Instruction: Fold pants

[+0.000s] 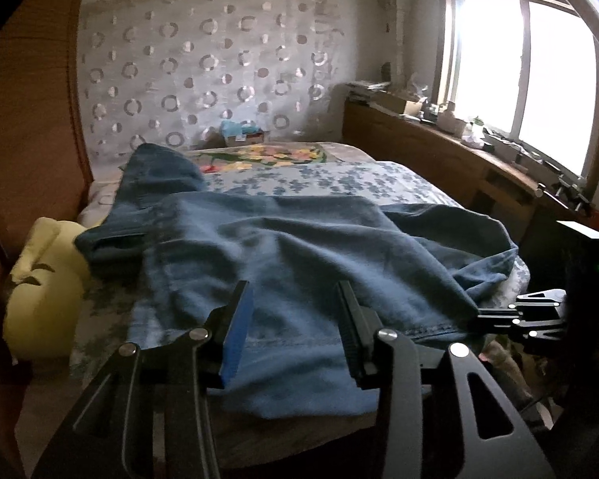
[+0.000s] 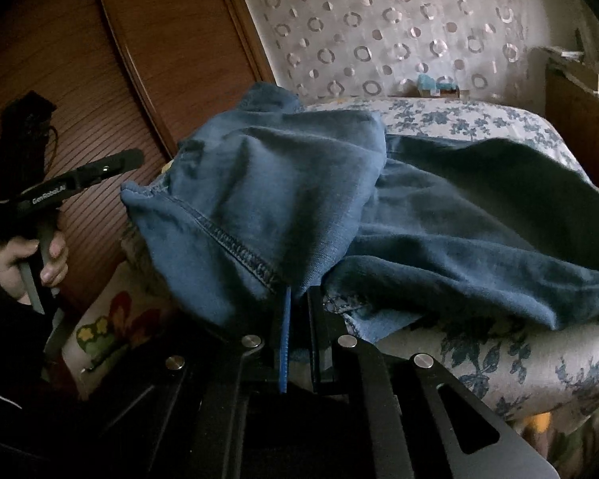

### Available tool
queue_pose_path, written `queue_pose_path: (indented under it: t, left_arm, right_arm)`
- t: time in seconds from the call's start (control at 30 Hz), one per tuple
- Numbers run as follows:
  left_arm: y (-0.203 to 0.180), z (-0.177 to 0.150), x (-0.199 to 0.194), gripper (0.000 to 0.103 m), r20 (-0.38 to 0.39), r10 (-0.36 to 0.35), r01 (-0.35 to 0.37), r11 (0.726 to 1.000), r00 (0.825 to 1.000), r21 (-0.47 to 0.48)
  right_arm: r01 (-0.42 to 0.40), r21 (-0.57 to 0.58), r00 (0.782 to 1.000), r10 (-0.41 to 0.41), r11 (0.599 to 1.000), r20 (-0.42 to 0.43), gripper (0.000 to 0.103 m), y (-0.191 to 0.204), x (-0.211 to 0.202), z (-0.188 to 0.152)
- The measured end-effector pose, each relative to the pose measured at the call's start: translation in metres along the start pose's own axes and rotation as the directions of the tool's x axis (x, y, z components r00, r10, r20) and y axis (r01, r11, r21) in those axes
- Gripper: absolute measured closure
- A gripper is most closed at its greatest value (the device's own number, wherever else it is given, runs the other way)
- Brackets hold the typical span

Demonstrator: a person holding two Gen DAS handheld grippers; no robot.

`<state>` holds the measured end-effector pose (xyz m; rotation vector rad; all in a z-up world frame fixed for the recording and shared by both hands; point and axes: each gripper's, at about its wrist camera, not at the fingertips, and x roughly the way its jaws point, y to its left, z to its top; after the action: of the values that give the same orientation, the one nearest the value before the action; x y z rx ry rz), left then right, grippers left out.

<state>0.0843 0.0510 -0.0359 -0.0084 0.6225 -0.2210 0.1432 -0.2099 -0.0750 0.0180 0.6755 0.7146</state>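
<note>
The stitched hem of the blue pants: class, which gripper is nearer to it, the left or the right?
Right. The right gripper is shut on the pants right at the stitched hem. The left gripper hangs open above flat cloth, gripping nothing, off to the side.

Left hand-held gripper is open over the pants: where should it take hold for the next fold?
Grip the stitched hem edge of the pants, coming in from the near side of the bed. That edge lies flat and exposed just ahead of the left hand-held gripper.
</note>
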Motion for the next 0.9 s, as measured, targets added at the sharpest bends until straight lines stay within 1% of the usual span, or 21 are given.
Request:
queue_pose_path:
  t: [0.1, 0.17, 0.23, 0.27, 0.3, 0.33, 0.37, 0.4, 0.5, 0.57, 0.67, 0.8, 0.9]
  left_arm:
    - [-0.008, 0.002, 0.011, 0.060, -0.007, -0.014, 0.014, 1.000, 1.000, 0.000]
    - [-0.014, 0.002, 0.018, 0.060, -0.016, -0.014, 0.014, 1.000, 1.000, 0.009]
    - [-0.019, 0.002, 0.025, 0.058, -0.030, -0.021, 0.022, 1.000, 0.999, 0.021]
    - [-0.023, 0.002, 0.027, 0.050, -0.031, -0.022, 0.023, 0.999, 0.999, 0.025]
    - [-0.025, 0.002, 0.027, 0.037, -0.028, -0.021, 0.022, 0.999, 0.999, 0.027]
    - [-0.027, 0.002, 0.028, 0.034, -0.024, -0.022, 0.022, 0.999, 0.999, 0.028]
    - [-0.030, 0.003, 0.028, 0.028, -0.023, -0.020, 0.021, 0.999, 1.000, 0.029]
    - [-0.031, 0.003, 0.029, 0.026, -0.021, -0.020, 0.021, 0.999, 1.000, 0.030]
    - [-0.036, 0.005, 0.029, 0.024, -0.015, -0.012, 0.012, 0.999, 1.000, 0.031]
    - [-0.039, 0.008, 0.027, 0.023, -0.007, -0.007, 0.007, 0.999, 1.000, 0.034]
    - [-0.043, 0.010, 0.026, 0.023, -0.007, -0.007, 0.007, 0.999, 1.000, 0.038]
    - [-0.046, 0.011, 0.025, 0.023, -0.004, -0.010, 0.011, 0.999, 1.000, 0.038]
    - [-0.050, 0.012, 0.025, 0.023, -0.012, -0.017, 0.017, 0.999, 1.000, 0.036]
  right_arm:
    - [0.017, -0.005, 1.000, -0.017, 1.000, 0.010, 0.095, 0.002, -0.004, 0.002]
    - [0.022, 0.000, 0.999, -0.022, 1.000, 0.026, 0.092, 0.005, -0.006, 0.004]
    - [0.042, -0.001, 0.998, -0.042, 0.999, 0.042, 0.092, 0.004, -0.009, 0.005]
    - [0.059, 0.000, 0.997, -0.059, 0.998, 0.054, 0.091, 0.003, -0.012, 0.006]
    - [0.069, 0.001, 0.996, -0.069, 0.998, 0.060, 0.090, 0.002, -0.015, 0.005]
    - [0.080, 0.005, 0.995, -0.080, 0.997, 0.066, 0.087, 0.000, -0.017, 0.005]
    - [0.090, 0.012, 0.993, -0.091, 0.996, 0.073, 0.085, -0.003, -0.020, 0.005]
    - [0.096, 0.019, 0.992, -0.097, 0.995, 0.079, 0.083, -0.006, -0.024, 0.005]
    - [0.121, 0.045, 0.987, -0.125, 0.992, 0.103, 0.074, -0.017, -0.033, 0.003]
    - [0.144, 0.060, 0.982, -0.150, 0.988, 0.115, 0.063, -0.023, -0.041, 0.001]
    - [0.171, 0.092, 0.975, -0.182, 0.981, 0.126, 0.057, -0.035, -0.051, -0.003]
    - [0.233, 0.141, 0.959, -0.251, 0.962, 0.131, 0.053, -0.052, -0.063, -0.012]
    - [0.311, 0.182, 0.933, -0.336, 0.933, 0.131, 0.052, -0.069, -0.075, -0.020]
